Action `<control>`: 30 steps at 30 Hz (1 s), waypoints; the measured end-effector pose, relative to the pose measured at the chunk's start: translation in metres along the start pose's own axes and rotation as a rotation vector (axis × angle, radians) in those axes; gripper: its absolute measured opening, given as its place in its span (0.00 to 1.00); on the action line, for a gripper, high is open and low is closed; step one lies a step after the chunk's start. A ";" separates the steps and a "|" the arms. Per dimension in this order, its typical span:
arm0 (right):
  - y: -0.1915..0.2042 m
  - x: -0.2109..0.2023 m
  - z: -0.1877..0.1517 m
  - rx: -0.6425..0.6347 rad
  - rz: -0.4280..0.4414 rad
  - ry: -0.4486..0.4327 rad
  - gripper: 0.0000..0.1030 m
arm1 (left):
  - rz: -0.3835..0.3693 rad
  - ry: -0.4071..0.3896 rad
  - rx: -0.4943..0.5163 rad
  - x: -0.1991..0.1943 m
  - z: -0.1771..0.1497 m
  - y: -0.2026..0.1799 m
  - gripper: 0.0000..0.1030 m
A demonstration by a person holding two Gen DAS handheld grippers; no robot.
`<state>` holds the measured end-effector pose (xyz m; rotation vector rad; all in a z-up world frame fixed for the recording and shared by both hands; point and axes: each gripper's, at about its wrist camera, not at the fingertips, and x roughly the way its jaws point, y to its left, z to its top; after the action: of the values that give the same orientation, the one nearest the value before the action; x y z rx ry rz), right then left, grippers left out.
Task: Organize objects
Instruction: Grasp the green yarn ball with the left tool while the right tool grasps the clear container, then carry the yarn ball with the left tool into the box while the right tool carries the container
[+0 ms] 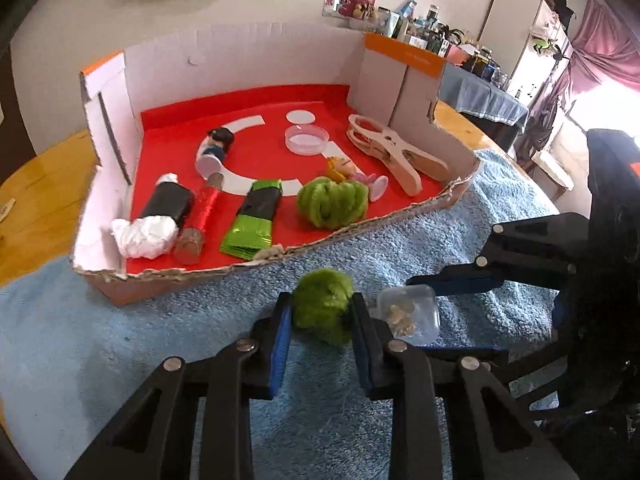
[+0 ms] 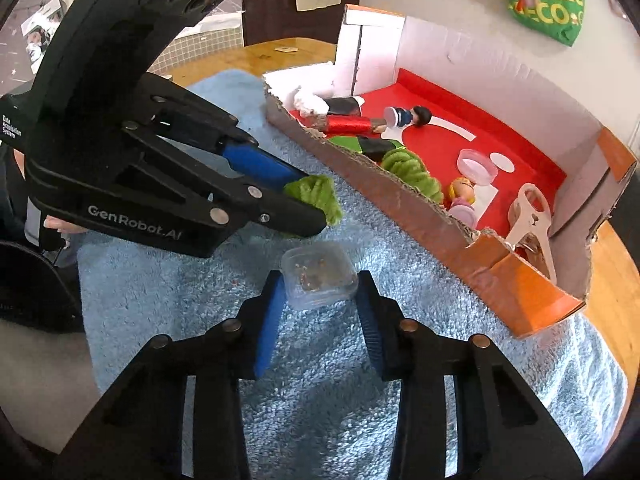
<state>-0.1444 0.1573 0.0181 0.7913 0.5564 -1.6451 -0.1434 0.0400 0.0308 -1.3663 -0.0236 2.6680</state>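
A green fuzzy pom-pom (image 1: 320, 312) (image 2: 316, 196) lies on the blue towel (image 1: 140, 340) in front of the cardboard box. My left gripper (image 1: 322, 302) (image 2: 310, 202) is shut on it, a pad pressing each side. Just right of it sits a small clear plastic case (image 1: 412, 312) (image 2: 320, 276) with brownish bits inside. My right gripper (image 2: 320, 280) (image 1: 416, 316) is shut on the case, its blue pads against both side walls. Both objects rest on the towel.
The red-floored cardboard box (image 1: 280, 256) (image 2: 400, 204) with a torn low front wall holds another green pom-pom (image 1: 332, 202), a wooden clamp (image 1: 396, 152), a clear round dish (image 1: 306, 140), two dolls, a red tube and wrapped packets. A wooden table (image 1: 36, 188) lies beneath.
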 end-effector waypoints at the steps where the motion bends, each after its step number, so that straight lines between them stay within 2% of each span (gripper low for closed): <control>1: -0.001 -0.002 0.001 0.006 0.003 0.001 0.33 | 0.002 -0.008 0.000 -0.003 -0.001 0.000 0.28; 6: -0.003 -0.020 0.005 0.054 -0.010 -0.044 0.33 | 0.020 -0.059 -0.001 -0.023 -0.004 0.001 0.28; 12: -0.002 -0.041 0.010 0.100 -0.054 -0.082 0.32 | 0.007 -0.100 -0.004 -0.046 -0.011 0.004 0.28; 17: -0.005 -0.038 0.011 0.150 -0.063 -0.067 0.32 | 0.000 -0.097 0.000 -0.049 -0.018 0.005 0.28; 26: 0.000 -0.036 0.003 0.168 -0.080 0.008 0.32 | 0.002 -0.026 0.000 -0.027 -0.033 0.006 0.28; 30: 0.002 -0.035 0.003 0.171 -0.121 0.047 0.33 | 0.005 -0.012 -0.004 -0.023 -0.038 0.005 0.29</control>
<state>-0.1393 0.1775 0.0464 0.9386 0.5096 -1.8073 -0.1001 0.0296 0.0263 -1.3529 -0.0261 2.6821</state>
